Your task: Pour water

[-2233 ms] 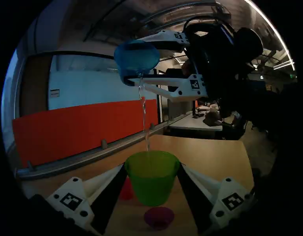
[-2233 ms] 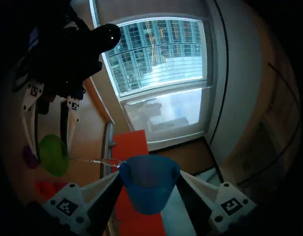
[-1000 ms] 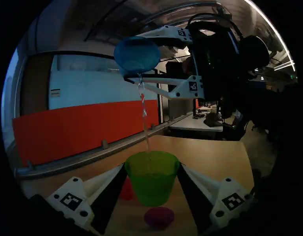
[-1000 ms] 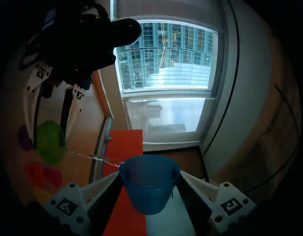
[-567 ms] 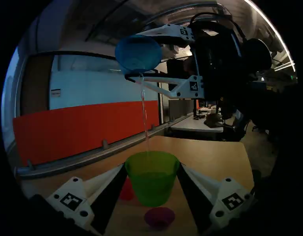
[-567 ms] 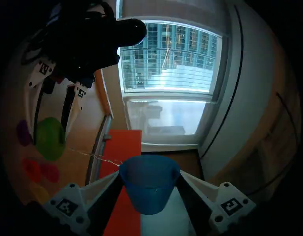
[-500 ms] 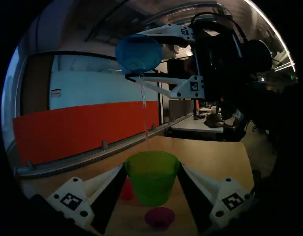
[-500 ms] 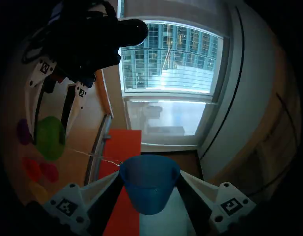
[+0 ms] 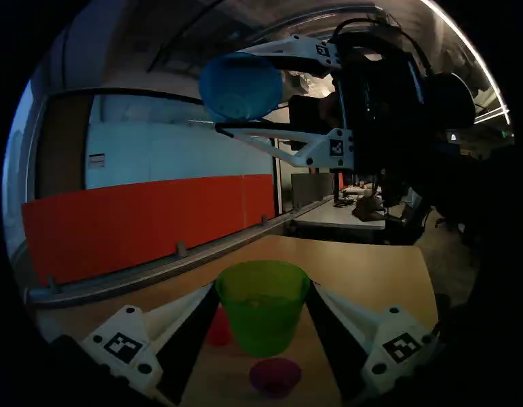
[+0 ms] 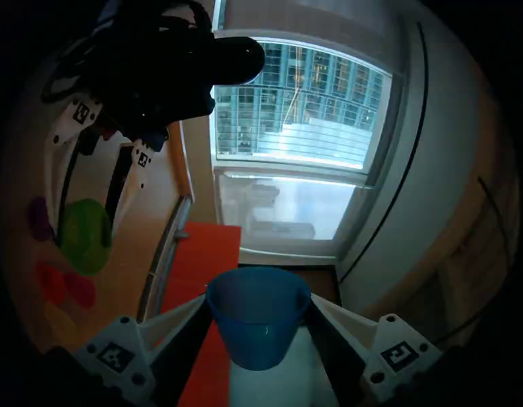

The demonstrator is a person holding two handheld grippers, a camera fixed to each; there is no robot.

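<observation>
Gripping the green cup [image 9: 262,308] by its sides, the left tool [image 9: 262,288] has both fingers pressed against the cup's wall and keeps it upright, rim level, in the middle of the left gripper view. Whether the cup's base touches the table [image 9: 370,268] I cannot tell. On the wooden top close under the cup lies a purple cup [image 9: 275,376], and a red cup [image 9: 219,327] stands just beside the green one, partly hidden by it.

Higher and farther off, the right tool [image 9: 230,91] clamps the blue cup [image 9: 241,87] between its two white fingers. The cup is tipped well over on its side, mouth turned toward the camera, above the green cup and well apart from it. Behind it is a dark bulk [image 9: 397,102] (hand and handle, too dim to separate). Past the table's far edge runs a long orange panel [image 9: 139,220].

In the right gripper view the blue cup sits pinched at the fingertips, nearest of all — beyond it, to the left, the green cup hangs between the left tool's fingers over the table, with the purple and red cups near it. Farthest back, a bright window [image 10: 302,142] shows buildings outside.
</observation>
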